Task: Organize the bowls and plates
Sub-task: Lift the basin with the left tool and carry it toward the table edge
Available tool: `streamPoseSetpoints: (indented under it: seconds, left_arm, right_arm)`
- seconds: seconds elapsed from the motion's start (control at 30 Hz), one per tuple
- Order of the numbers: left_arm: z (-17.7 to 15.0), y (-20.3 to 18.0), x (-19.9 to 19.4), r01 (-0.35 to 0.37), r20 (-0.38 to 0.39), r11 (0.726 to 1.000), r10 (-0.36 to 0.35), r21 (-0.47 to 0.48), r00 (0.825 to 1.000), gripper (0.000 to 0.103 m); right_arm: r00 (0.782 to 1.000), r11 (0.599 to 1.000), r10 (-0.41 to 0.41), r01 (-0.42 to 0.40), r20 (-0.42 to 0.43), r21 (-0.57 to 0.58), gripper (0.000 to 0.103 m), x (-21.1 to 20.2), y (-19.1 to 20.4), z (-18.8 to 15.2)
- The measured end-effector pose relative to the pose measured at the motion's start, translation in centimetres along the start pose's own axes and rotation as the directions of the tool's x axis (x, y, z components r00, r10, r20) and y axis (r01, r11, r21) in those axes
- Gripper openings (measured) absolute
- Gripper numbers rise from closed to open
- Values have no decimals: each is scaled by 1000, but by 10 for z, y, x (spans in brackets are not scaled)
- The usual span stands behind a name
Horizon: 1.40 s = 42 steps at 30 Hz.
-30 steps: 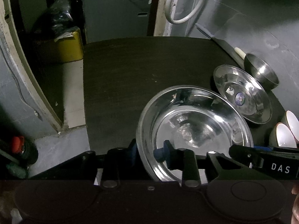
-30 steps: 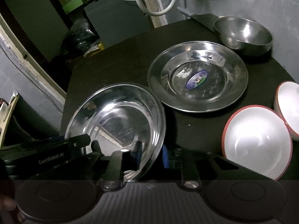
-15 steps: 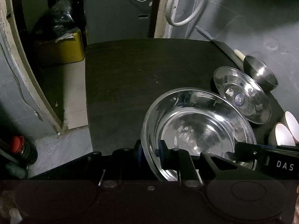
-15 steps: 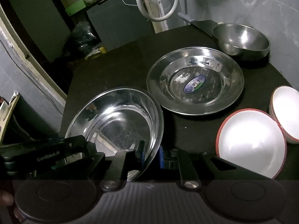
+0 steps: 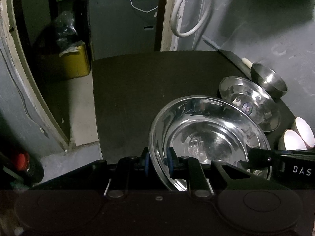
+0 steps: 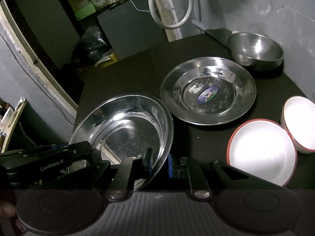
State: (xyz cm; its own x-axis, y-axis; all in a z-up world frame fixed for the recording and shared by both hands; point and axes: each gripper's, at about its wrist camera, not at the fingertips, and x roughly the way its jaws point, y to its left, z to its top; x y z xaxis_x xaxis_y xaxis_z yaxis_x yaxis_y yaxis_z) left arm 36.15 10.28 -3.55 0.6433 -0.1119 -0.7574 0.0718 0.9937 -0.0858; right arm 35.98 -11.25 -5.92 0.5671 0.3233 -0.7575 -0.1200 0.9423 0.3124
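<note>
A large steel plate (image 5: 206,137) is held up off the dark table by both grippers. My left gripper (image 5: 158,164) is shut on its left rim. My right gripper (image 6: 159,165) is shut on its right rim (image 6: 167,137). A second steel plate with a blue sticker (image 6: 208,90) lies flat on the table beyond it, also in the left wrist view (image 5: 250,104). A steel bowl (image 6: 256,49) stands behind that plate. Two white bowls with red rims (image 6: 261,153) (image 6: 301,123) stand at the right.
The dark table (image 5: 147,82) has a grey wall (image 6: 256,5) along its right side. A white hose loop (image 5: 187,15) hangs on the wall at the back. A yellow box (image 5: 74,61) sits on the floor left of the table.
Both grippers closed onto the large plate's rims and lifted it; the table and other dishes have dropped lower and farther in both views.
</note>
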Motion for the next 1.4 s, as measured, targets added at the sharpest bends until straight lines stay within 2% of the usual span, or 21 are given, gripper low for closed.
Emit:
streamPoseSetpoints:
  seconds: [0.3,0.67,0.97,1.4]
  left_arm:
    - [-5,-12,-32,4,46,1000,-5,8,999,19]
    - [-36,-36,-68,12,26,1000,-12,14,1000,19]
    - [-64,-52,-93,9,-3,1000,-9,30,1000,19]
    - [-94,-70,-102,-12,-58,998,16,59,998,20]
  right_arm:
    - [999,999,35,-34,35,-28,18,-29,-4,-3]
    - [995,995,92,-91,38,-50,18,-68,-24,-26]
    - [988,987,154,-154,-6,-36,20,-92,-42,-53]
    - [984,985,165,-168,-71,-41,21,-106,-53,-82]
